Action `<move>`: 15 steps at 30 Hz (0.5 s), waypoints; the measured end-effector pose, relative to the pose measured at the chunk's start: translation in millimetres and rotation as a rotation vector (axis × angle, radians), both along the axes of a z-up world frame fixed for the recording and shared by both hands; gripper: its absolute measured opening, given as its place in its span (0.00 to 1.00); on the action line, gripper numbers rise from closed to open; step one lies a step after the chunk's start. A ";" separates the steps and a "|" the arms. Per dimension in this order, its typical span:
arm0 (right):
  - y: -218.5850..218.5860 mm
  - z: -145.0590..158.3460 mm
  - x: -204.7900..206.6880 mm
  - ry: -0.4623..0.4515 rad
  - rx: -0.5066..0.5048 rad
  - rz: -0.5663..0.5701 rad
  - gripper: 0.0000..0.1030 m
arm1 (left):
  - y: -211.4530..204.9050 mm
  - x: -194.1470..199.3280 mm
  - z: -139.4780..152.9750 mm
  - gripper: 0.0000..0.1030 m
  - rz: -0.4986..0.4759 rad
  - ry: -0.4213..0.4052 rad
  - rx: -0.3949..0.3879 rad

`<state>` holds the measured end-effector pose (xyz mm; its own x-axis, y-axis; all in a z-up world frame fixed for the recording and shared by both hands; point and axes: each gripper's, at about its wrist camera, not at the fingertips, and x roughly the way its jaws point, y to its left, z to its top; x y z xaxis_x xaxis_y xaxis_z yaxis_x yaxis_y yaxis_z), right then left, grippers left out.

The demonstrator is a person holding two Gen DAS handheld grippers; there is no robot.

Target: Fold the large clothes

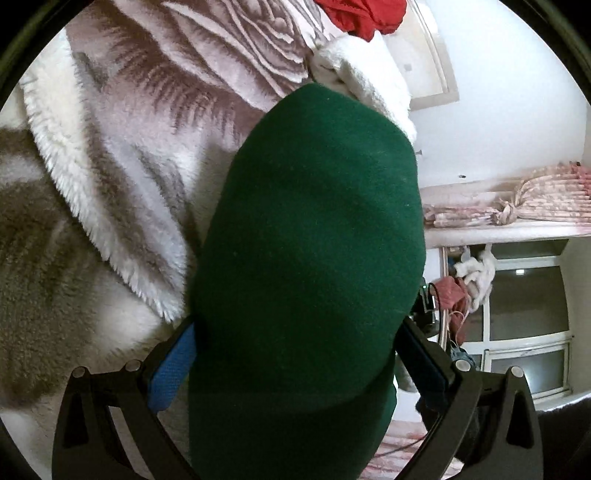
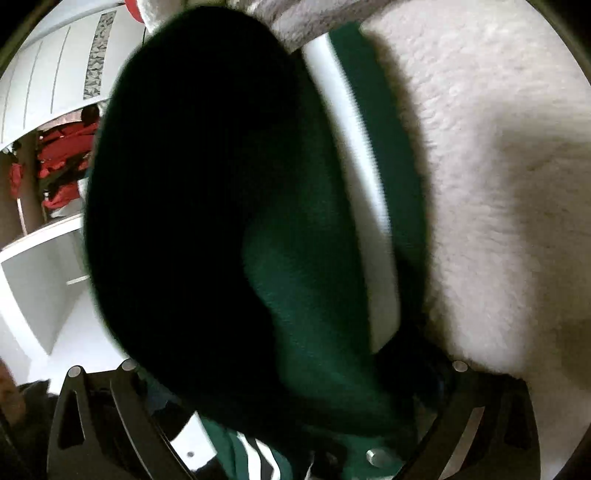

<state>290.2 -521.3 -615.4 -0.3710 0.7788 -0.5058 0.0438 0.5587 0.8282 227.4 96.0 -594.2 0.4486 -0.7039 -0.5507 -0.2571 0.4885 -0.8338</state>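
A dark green garment (image 1: 310,221) fills the middle of the left wrist view. It lies bunched between the wide-set fingers of my left gripper (image 1: 297,325), whose blue pads (image 1: 171,373) flank it; the gripper looks open. In the right wrist view the same green garment (image 2: 303,295), with a white stripe (image 2: 354,184), drapes over and between the fingers of my right gripper (image 2: 295,354). Those fingers stand wide apart, their tips hidden under the cloth. The garment rests on a fluffy white and grey blanket (image 1: 110,166).
The white fleece blanket (image 2: 498,184) spreads to the right. A red garment (image 1: 362,14) lies at the far end. A window (image 1: 524,314) and tied pink curtains (image 1: 535,199) stand at the right. A white wardrobe (image 2: 44,74) holds red clothes (image 2: 62,155).
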 end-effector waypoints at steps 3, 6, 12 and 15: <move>-11.2 0.1 -10.6 -0.004 -0.006 0.051 0.98 | 2.3 1.9 0.3 1.00 -0.015 0.002 -0.009; 2.1 -5.2 -15.0 -0.005 0.000 0.074 1.00 | 4.5 1.5 -0.3 1.00 -0.008 -0.005 -0.015; 32.9 -12.7 -9.6 0.102 0.123 0.081 1.00 | 10.9 -7.0 -9.6 1.00 0.027 -0.030 -0.052; 58.8 -16.7 -18.5 0.151 0.220 0.052 1.00 | 18.3 -10.7 -16.0 1.00 0.051 -0.034 -0.093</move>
